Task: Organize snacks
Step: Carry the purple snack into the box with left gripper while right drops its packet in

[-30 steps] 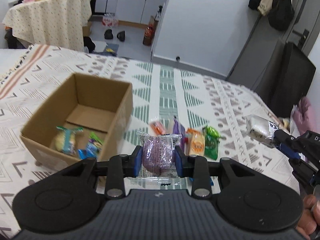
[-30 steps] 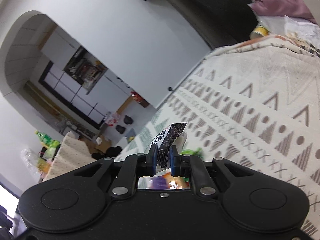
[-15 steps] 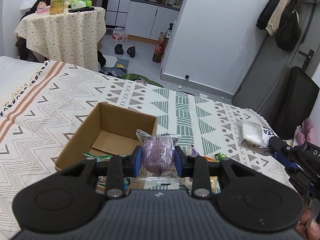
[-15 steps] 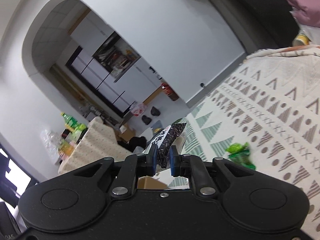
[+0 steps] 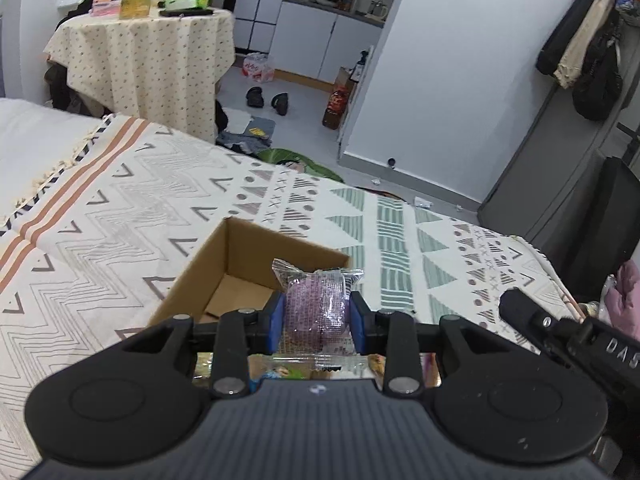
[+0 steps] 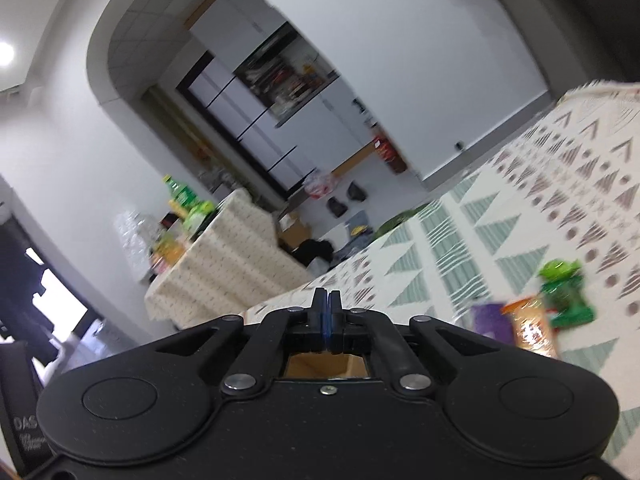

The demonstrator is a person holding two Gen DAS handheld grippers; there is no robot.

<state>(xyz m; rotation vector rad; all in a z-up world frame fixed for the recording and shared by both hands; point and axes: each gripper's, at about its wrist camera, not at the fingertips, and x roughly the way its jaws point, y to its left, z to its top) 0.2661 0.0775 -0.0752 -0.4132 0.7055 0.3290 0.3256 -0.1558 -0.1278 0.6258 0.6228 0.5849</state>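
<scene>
Left gripper (image 5: 316, 320) clamps purple clear-wrapped snack pack (image 5: 315, 307) above brown cardboard box (image 5: 224, 276), prob. to drop in; right gripper (image 6: 328, 316) pinched closed w/ nothing.

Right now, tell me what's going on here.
A person is sorting snacks into a cardboard box on a patterned bedspread. The left tool is shut on a purple wrapped snack and holds it over the box's near side. The right tool is shut with nothing between its fingers. A green packet, an orange packet and a purple packet lie on the bedspread beside the box.
</scene>
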